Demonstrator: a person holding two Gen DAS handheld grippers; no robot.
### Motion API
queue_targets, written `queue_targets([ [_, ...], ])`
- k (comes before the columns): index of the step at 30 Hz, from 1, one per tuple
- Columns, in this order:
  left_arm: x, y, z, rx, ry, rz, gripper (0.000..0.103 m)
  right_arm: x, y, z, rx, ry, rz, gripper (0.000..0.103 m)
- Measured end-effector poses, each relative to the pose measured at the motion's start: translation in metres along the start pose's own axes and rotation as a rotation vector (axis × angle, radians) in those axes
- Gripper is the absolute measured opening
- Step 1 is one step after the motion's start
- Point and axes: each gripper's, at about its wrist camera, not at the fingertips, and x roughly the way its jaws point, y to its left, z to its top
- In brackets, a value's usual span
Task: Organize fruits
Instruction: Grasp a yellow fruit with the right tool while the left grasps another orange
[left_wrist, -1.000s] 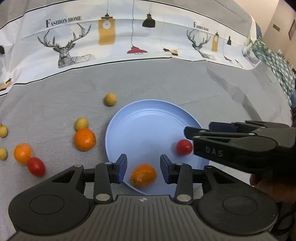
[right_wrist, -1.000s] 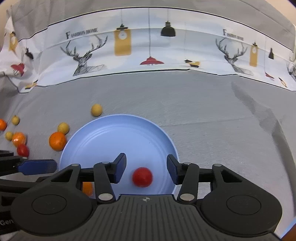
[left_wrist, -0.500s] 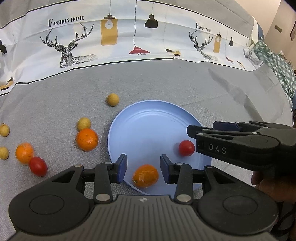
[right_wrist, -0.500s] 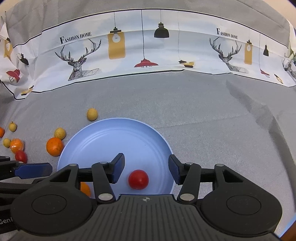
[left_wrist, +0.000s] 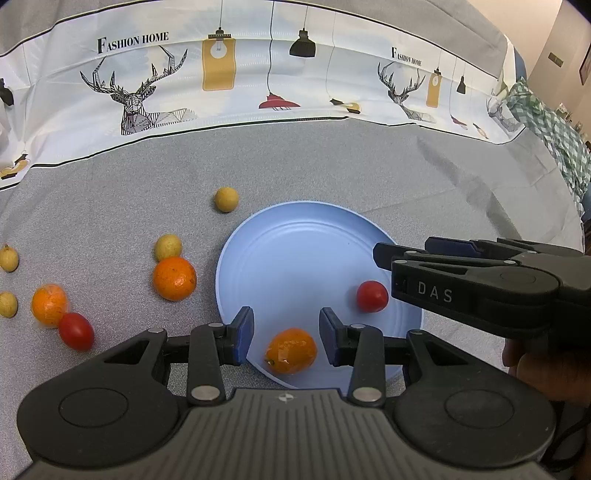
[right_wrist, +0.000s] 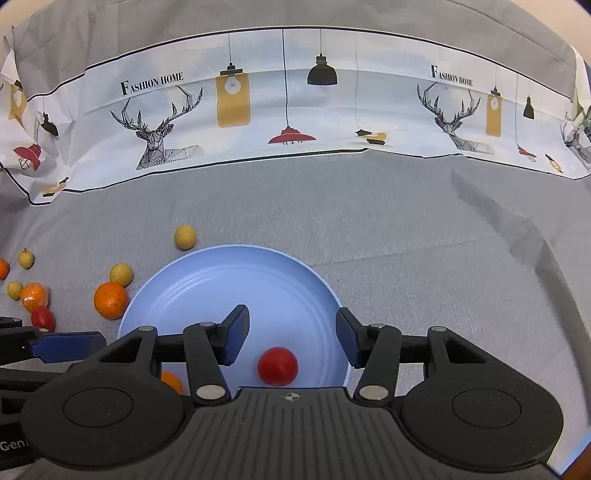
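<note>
While our left gripper (left_wrist: 283, 334) hangs with its fingers apart over the near rim of the blue plate (left_wrist: 295, 236), the left wrist view shows a small orange fruit (left_wrist: 291, 350) lying on the plate between them, gripped by nothing, and a red tomato (left_wrist: 372, 296) resting further right on the same plate. We judge both fruits delivered, so the step in hand is to lift clear without nudging them: we should rise straight up, fingers kept wide, before swinging toward the cloth. This view alone shows what is left to gather: a large orange (left_wrist: 174, 273), two yellow fruits (left_wrist: 168, 247) near it, a wrapped-looking orange (left_wrist: 49, 304) touching another tomato (left_wrist: 76, 330), and more yellow ones at the left edge. It also shows our right gripper (left_wrist: 384, 254) from the side, just beside the plated tomato. From the right wrist view, that gripper (right_wrist: 291, 334) is plainly spread, empty, with the tomato (right_wrist: 277, 366) below and between its fingers. This view shows how bare the far half of the plate (right_wrist: 229, 280) is, and hides most of the small orange (right_wrist: 171, 382) behind the gripper body.
</note>
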Motion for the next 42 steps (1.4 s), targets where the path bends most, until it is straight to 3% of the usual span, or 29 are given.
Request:
queue_targets([
  [3, -0.003, 0.002, 0.001, -0.007, -0.013, -0.001, 0.037, -0.002, 0.0, 0.001, 0.001, -0.016, -0.003, 0.042],
  [5, -0.009, 0.01, 0.007, -0.041, -0.039, -0.005, 0.024, -0.005, -0.003, 0.003, 0.015, -0.039, -0.001, 0.028],
  [7, -0.018, 0.029, 0.014, -0.119, -0.071, -0.004, 0.008, -0.009, -0.005, 0.005, 0.035, -0.072, 0.005, 0.021],
  [12, -0.042, 0.099, 0.027, -0.398, -0.152, 0.017, 0.006, -0.02, -0.011, 0.01, 0.063, -0.145, 0.023, 0.019],
  [17, -0.044, 0.134, 0.034, -0.542, -0.126, -0.035, 0.006, -0.02, -0.009, 0.019, 0.074, -0.169, 0.078, 0.019],
  [28, -0.008, 0.12, 0.03, -0.489, 0.002, -0.026, 0.013, 0.007, 0.02, 0.043, 0.11, -0.134, 0.246, 0.02],
  [29, -0.005, 0.121, 0.03, -0.493, 0.01, -0.02, 0.014, 0.011, 0.023, 0.045, 0.112, -0.123, 0.255, 0.02],
  [31, -0.001, 0.124, 0.03, -0.508, 0.025, -0.011, 0.032, 0.019, 0.028, 0.048, 0.109, -0.105, 0.265, 0.02],
  [33, 0.003, 0.126, 0.03, -0.523, 0.037, -0.009, 0.037, 0.028, 0.035, 0.051, 0.1, -0.083, 0.273, 0.02],
  [42, 0.023, 0.124, 0.039, -0.517, 0.075, 0.018, 0.043, 0.075, 0.062, 0.068, 0.072, -0.007, 0.281, 0.026],
])
